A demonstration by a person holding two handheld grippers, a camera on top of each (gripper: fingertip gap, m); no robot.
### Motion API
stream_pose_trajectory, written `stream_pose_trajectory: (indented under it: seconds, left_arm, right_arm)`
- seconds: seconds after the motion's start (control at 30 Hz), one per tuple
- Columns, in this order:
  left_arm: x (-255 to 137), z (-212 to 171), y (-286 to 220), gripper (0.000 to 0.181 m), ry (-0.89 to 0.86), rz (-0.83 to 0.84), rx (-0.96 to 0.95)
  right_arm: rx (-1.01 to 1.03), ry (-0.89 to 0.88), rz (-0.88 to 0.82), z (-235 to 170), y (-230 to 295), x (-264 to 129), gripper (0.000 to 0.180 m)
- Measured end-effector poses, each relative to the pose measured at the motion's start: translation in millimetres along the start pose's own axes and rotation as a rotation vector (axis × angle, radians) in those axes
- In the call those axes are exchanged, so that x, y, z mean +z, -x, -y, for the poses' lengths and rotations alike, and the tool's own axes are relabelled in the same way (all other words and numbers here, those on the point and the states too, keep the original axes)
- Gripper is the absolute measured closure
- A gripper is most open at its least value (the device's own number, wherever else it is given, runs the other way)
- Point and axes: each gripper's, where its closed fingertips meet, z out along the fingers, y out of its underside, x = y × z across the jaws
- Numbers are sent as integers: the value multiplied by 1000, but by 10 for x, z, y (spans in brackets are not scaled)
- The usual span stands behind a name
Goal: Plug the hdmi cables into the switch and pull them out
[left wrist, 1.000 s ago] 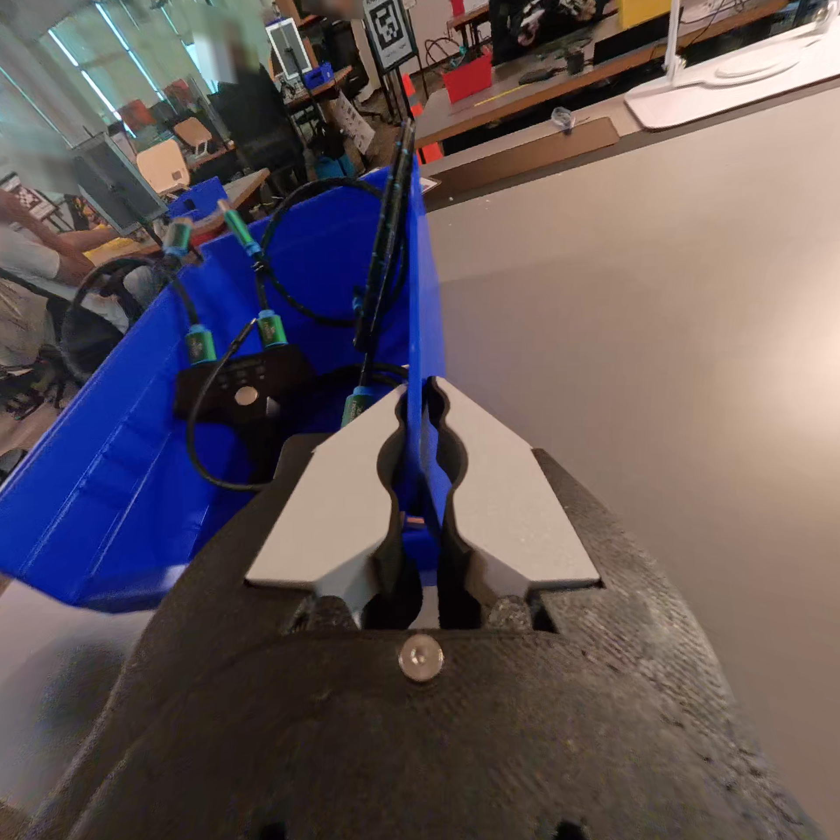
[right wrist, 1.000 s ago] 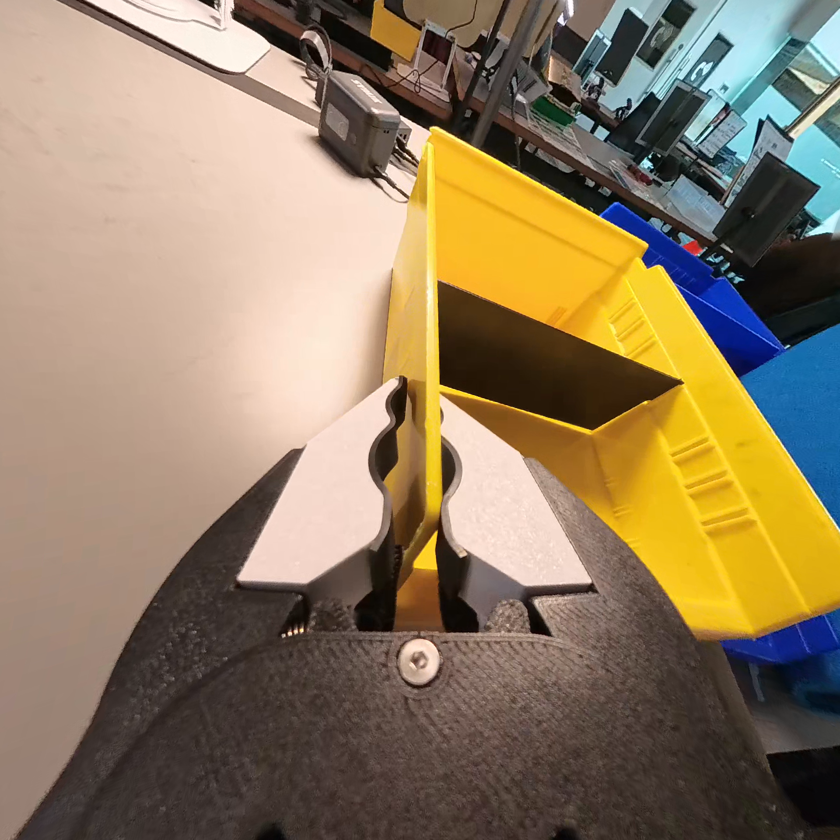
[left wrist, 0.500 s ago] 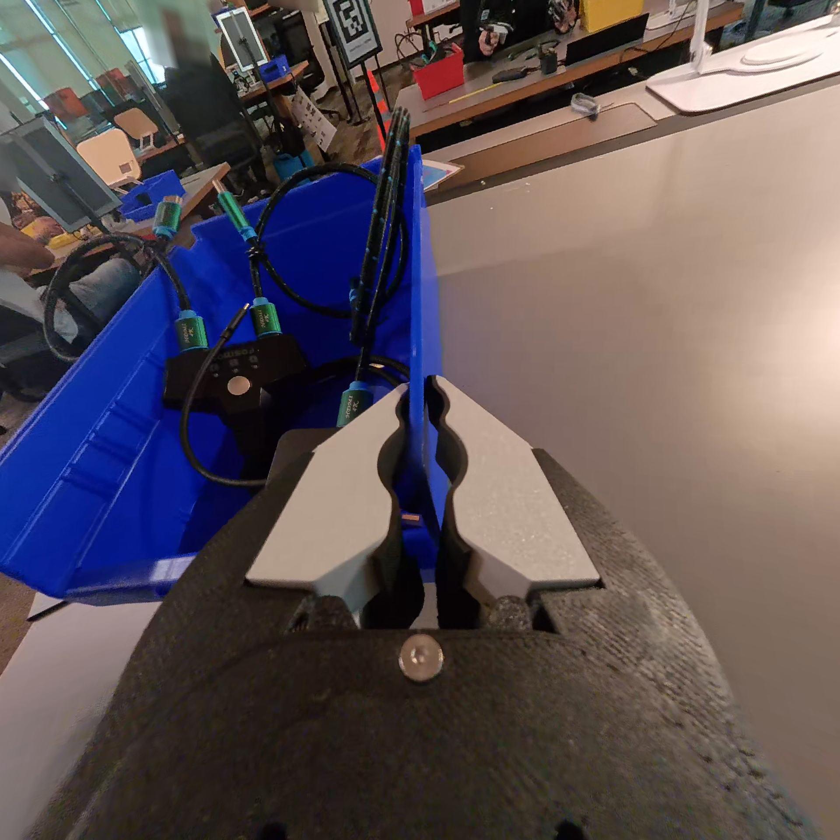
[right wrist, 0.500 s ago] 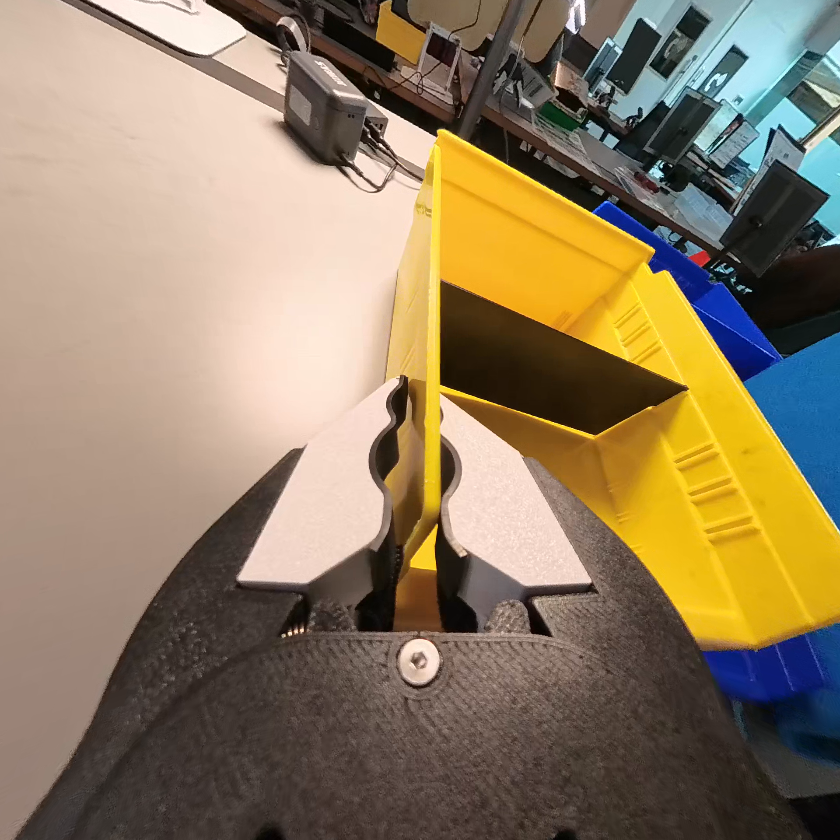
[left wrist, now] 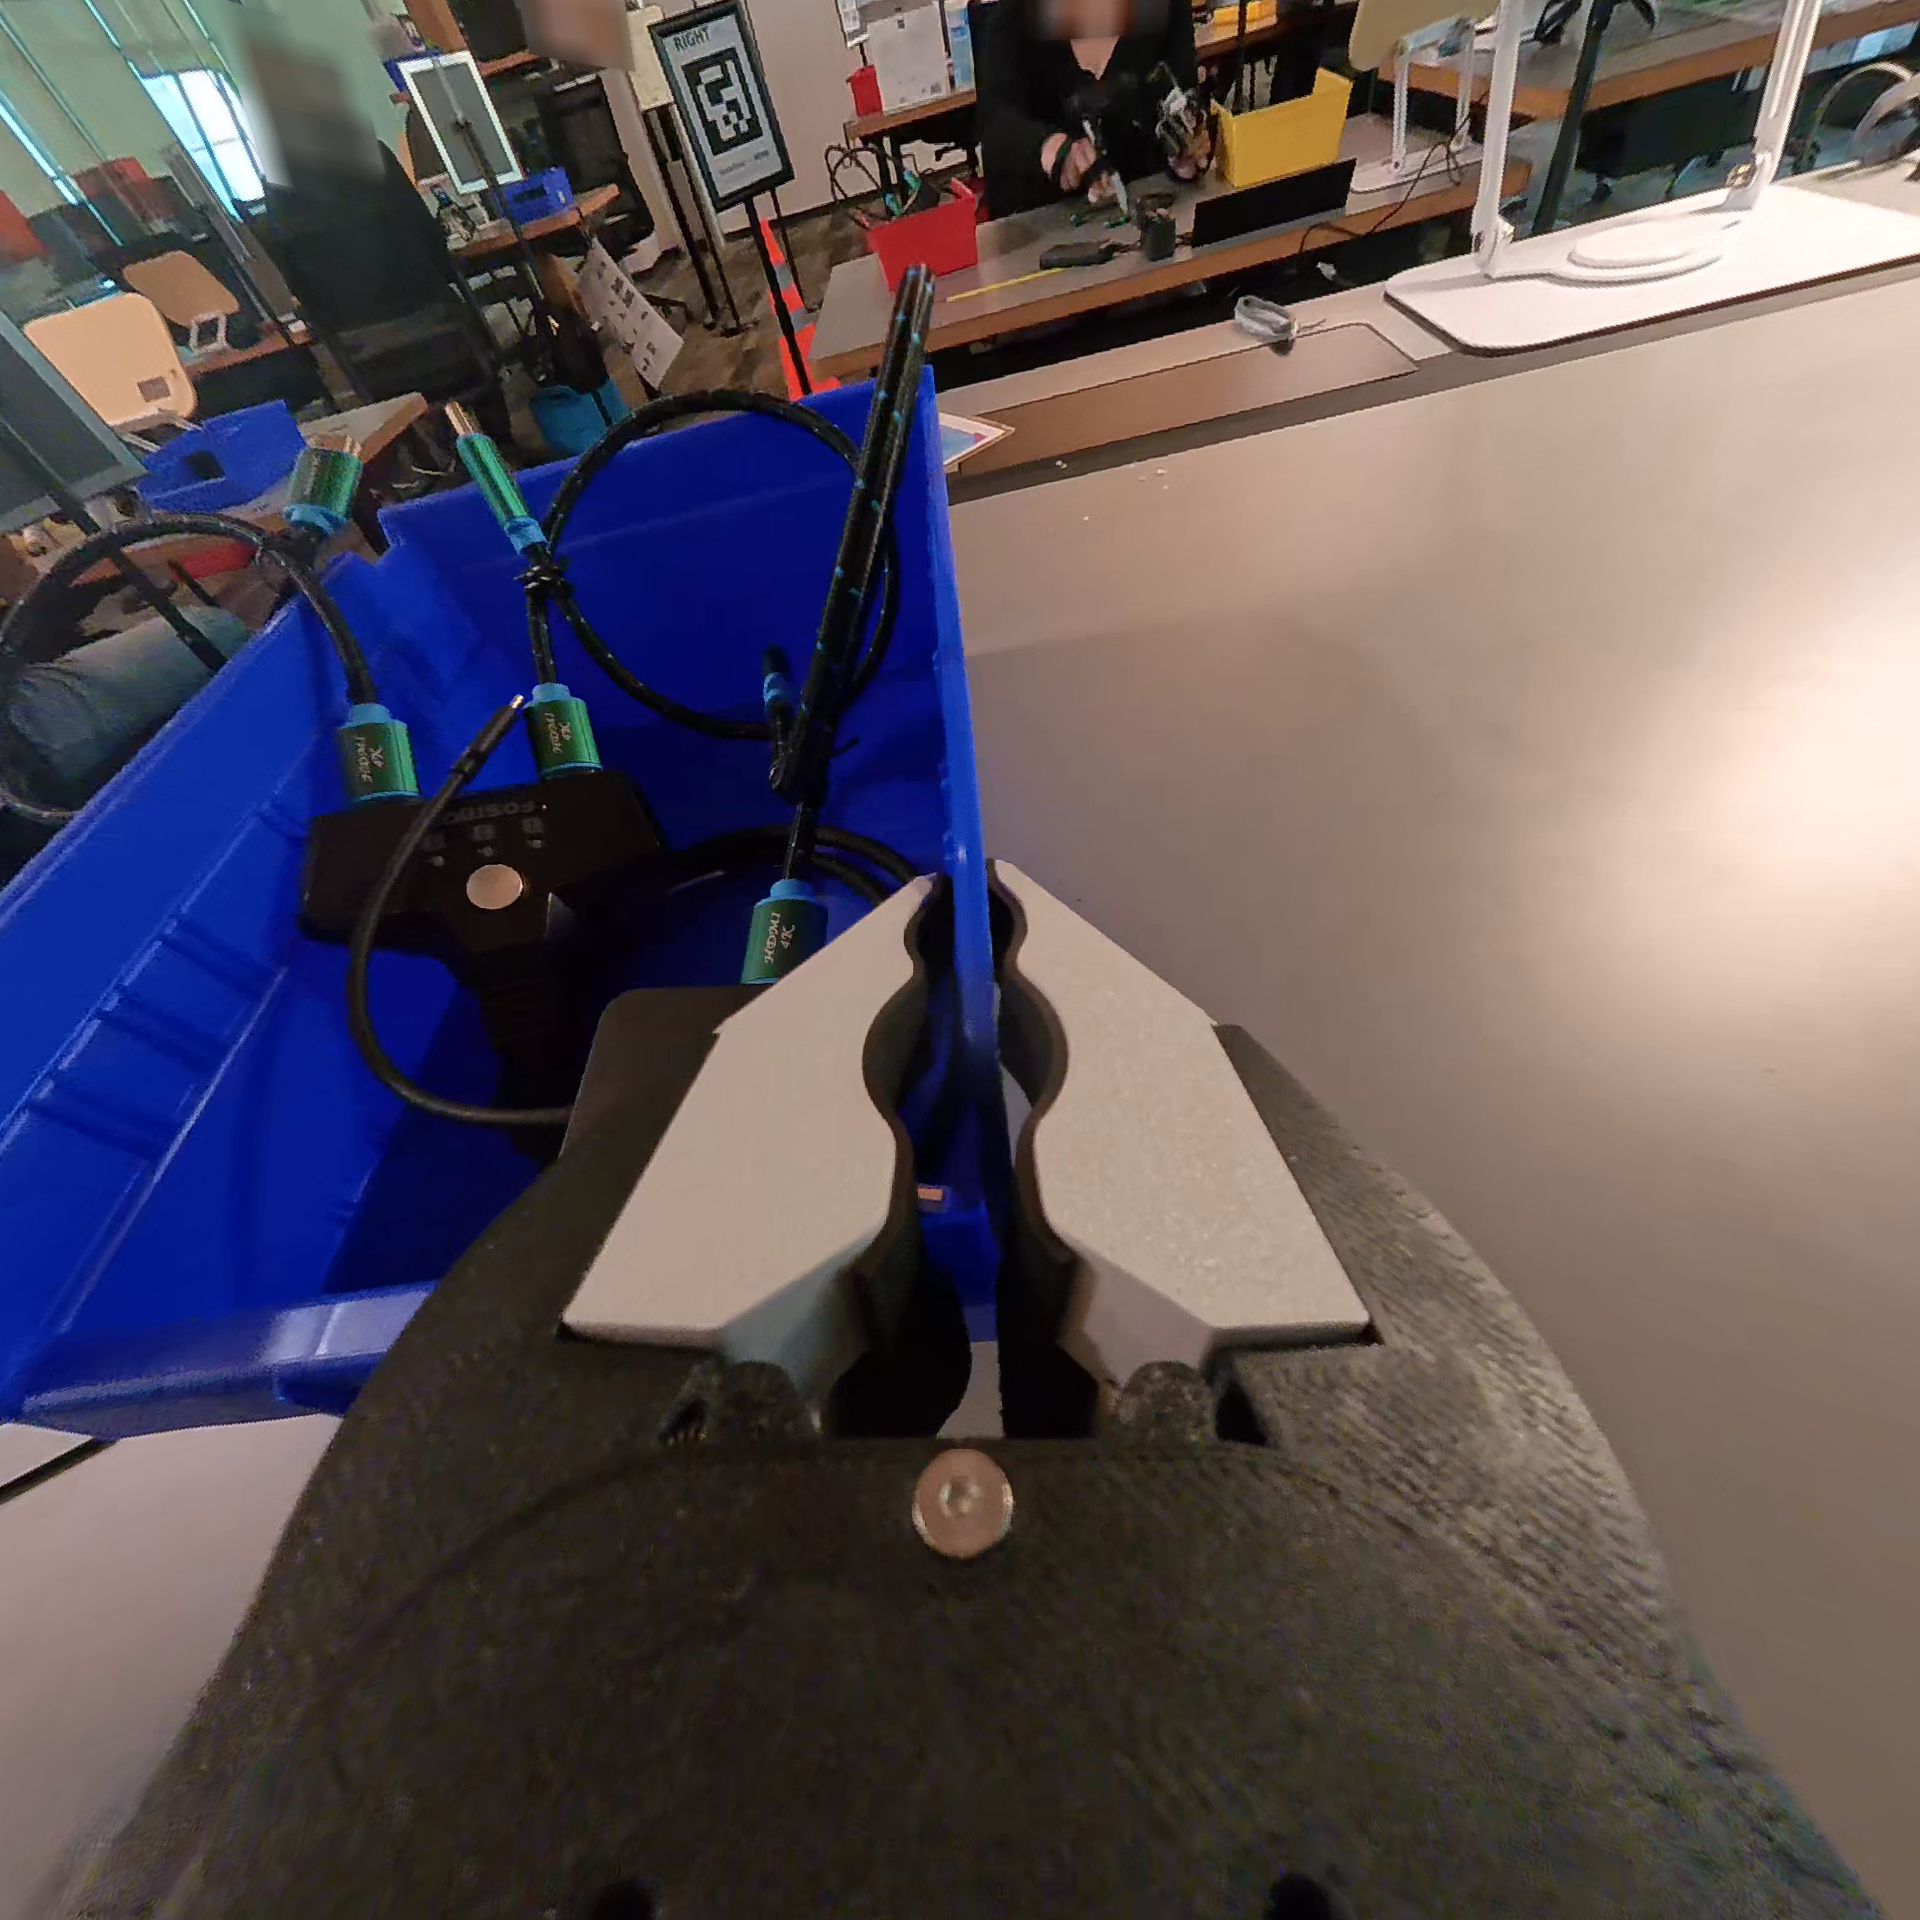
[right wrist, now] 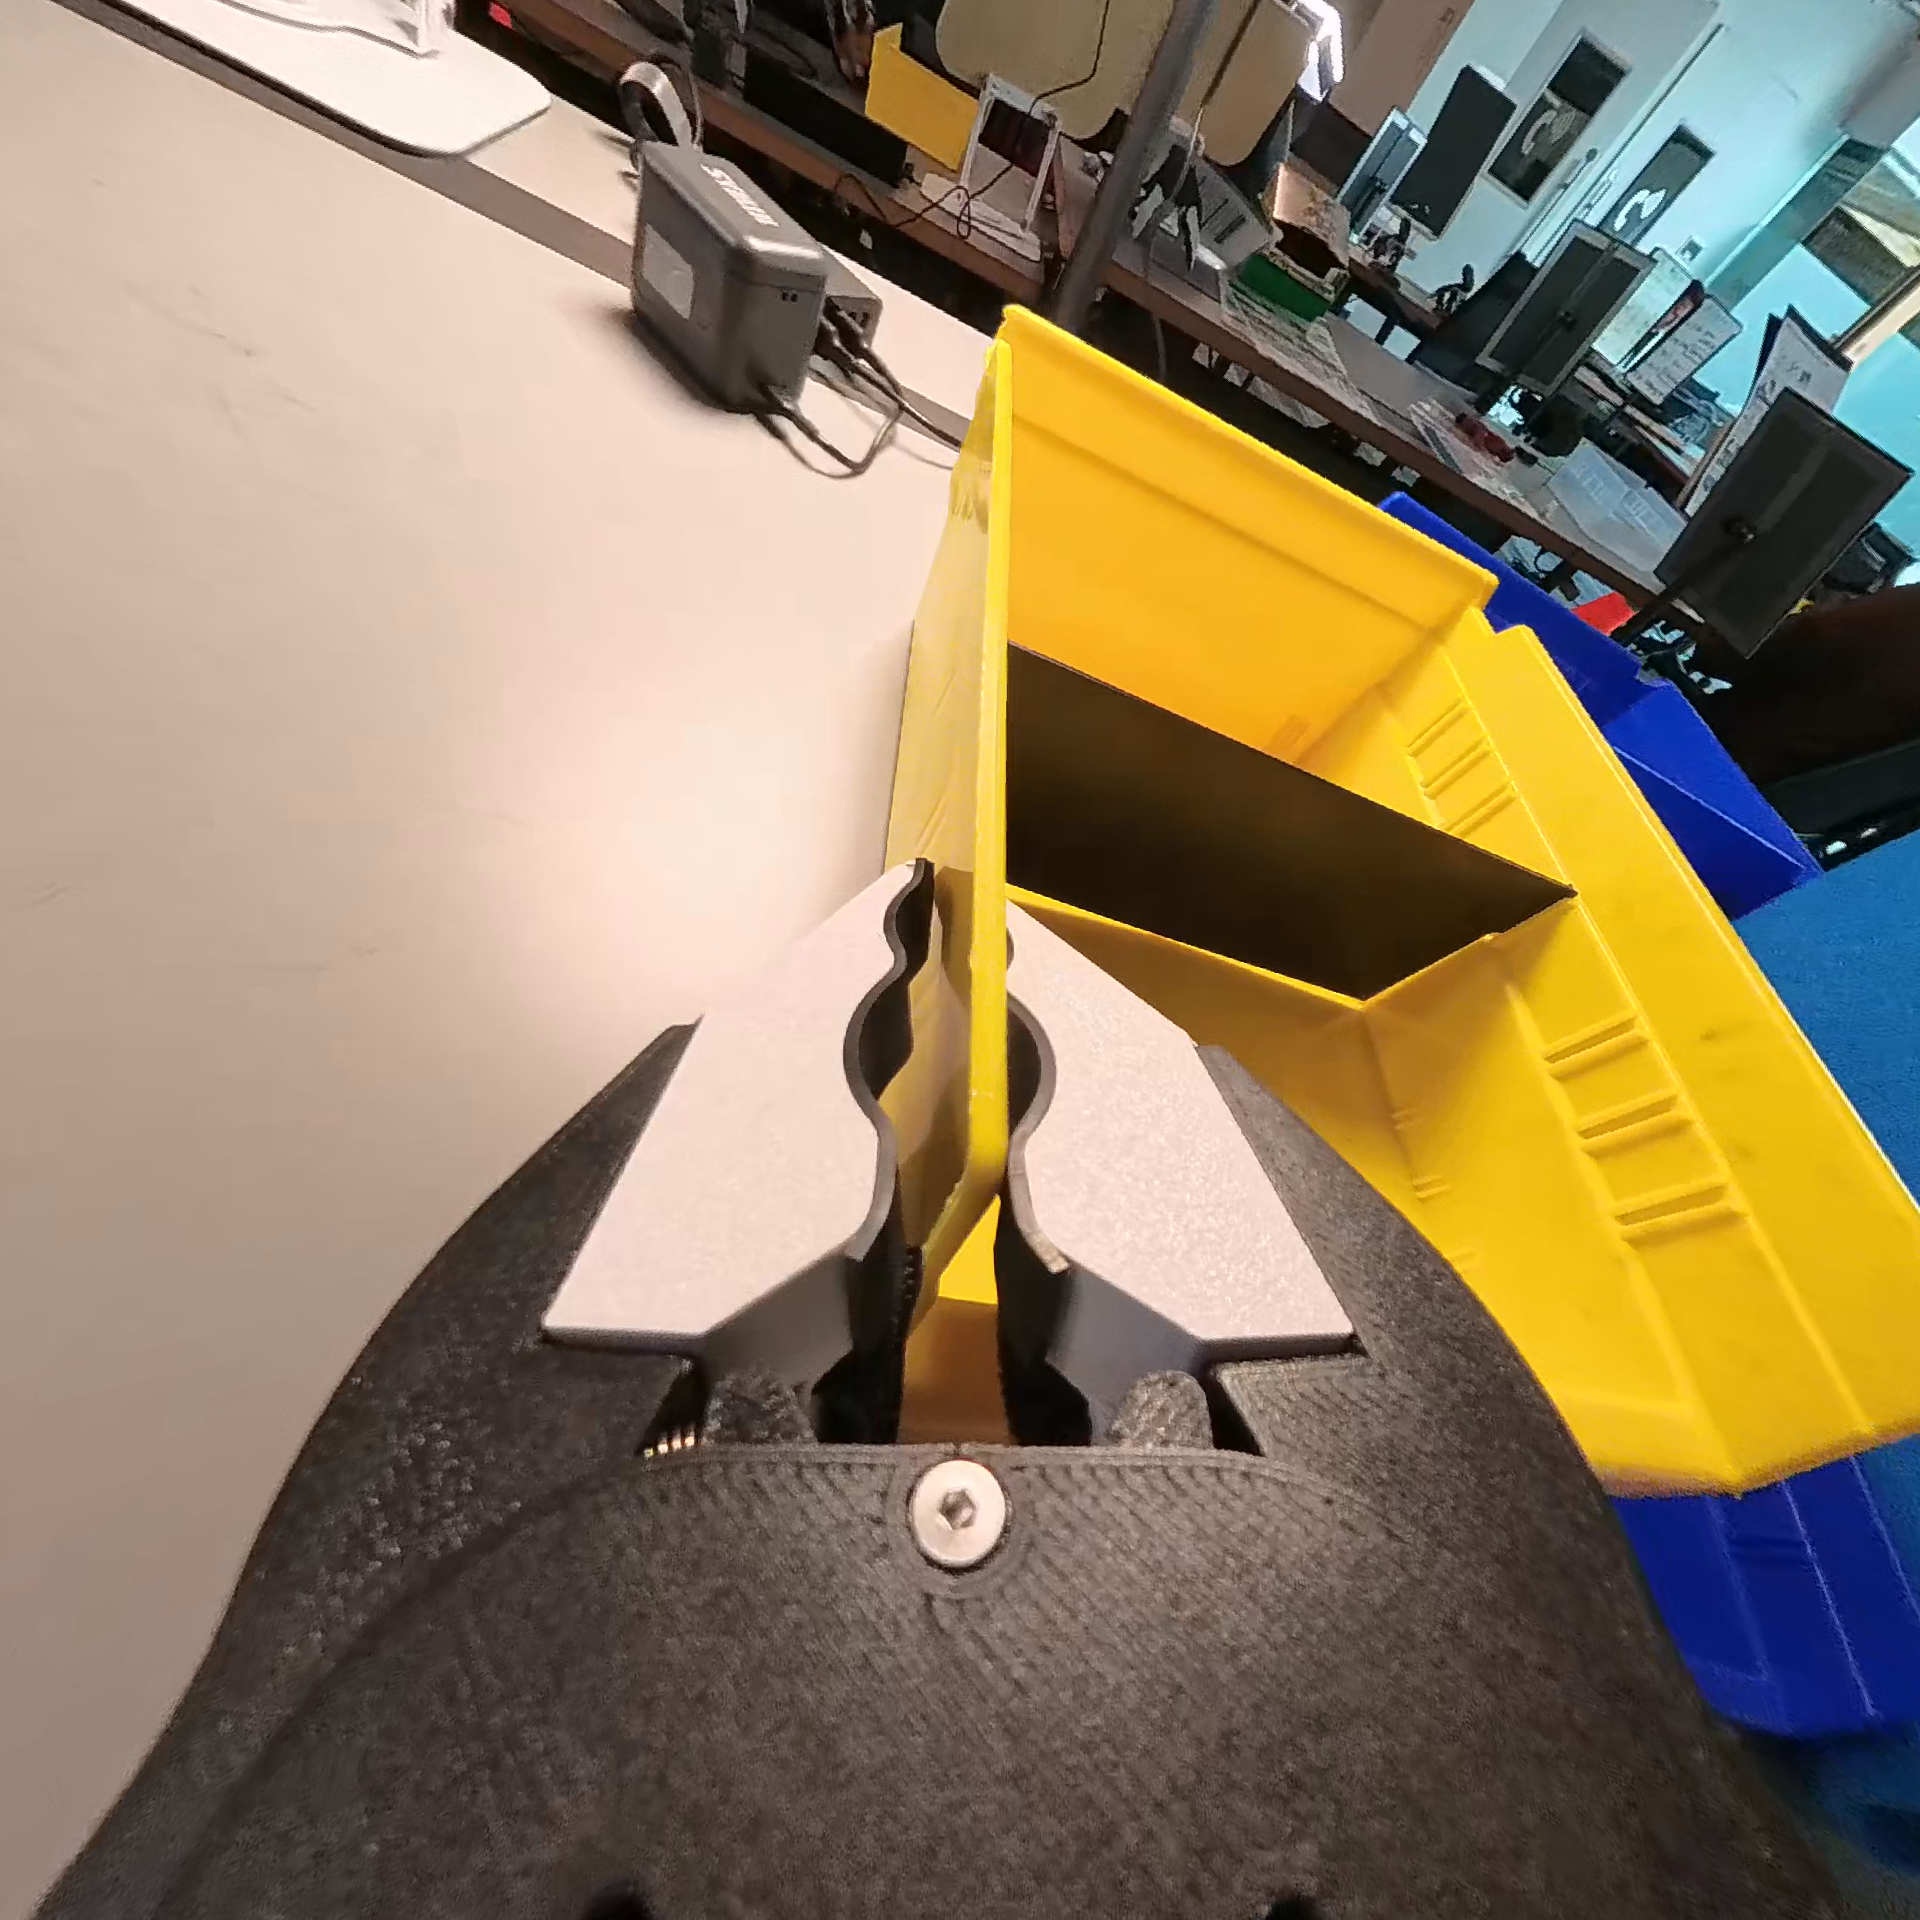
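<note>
Left gripper [left wrist: 964, 894]: closed on right wall of blue bin [left wrist: 156, 1039]; bare grey table [left wrist: 1455, 831] beyond.
Switch [left wrist: 478, 862]: inside bin, two hdmi cables [left wrist: 561, 727] plugged in.
Right gripper [right wrist: 968, 883]: clamped on left wall of yellow bin [right wrist: 1558, 1039]; open tabletop left.

Switch [left wrist: 488, 868] with cables [left wrist: 561, 732] plugged in lies inside the bin [left wrist: 187, 1039]
</note>
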Motion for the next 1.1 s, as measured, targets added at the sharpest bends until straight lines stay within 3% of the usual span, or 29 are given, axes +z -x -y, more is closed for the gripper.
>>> stream_pose_trajectory:
  seconds: [0.27, 0.37, 0.43, 0.57, 0.73, 0.9, 0.97, 1.1]
  left_arm:
    - [-9, -2, -8, 176, 3, -36, -11]
    - [-57, -5, -33, 170, -2, -48, -50]
    - [-169, 46, -77, 148, -27, -81, -85]
    - [-525, 297, -88, 142, -107, -115, -127]
    - [-623, 469, 107, 141, -114, -88, -175]
    - [-365, 369, 396, 138, 9, -26, -217]
    - [-266, 337, 570, 137, 56, 12, -227]
    - [-24, 247, 869, 132, 177, 48, -227]
  right_arm:
    - [17, 5, 20, 11, 23, 49, 171]
    - [37, 12, 60, 21, 86, -79, 143]
    - [45, 7, 46, 68, 37, -250, 129]
    - [-13, -6, -29, 231, -122, -606, 115]
    - [-16, -87, 226, 508, 547, -621, 121]
    - [-4, -6, 481, 304, 1462, -246, 122]
    - [-50, 94, 518, 133, 1643, -121, 123]
    - [-89, 114, 550, 146, 1747, -50, 121]
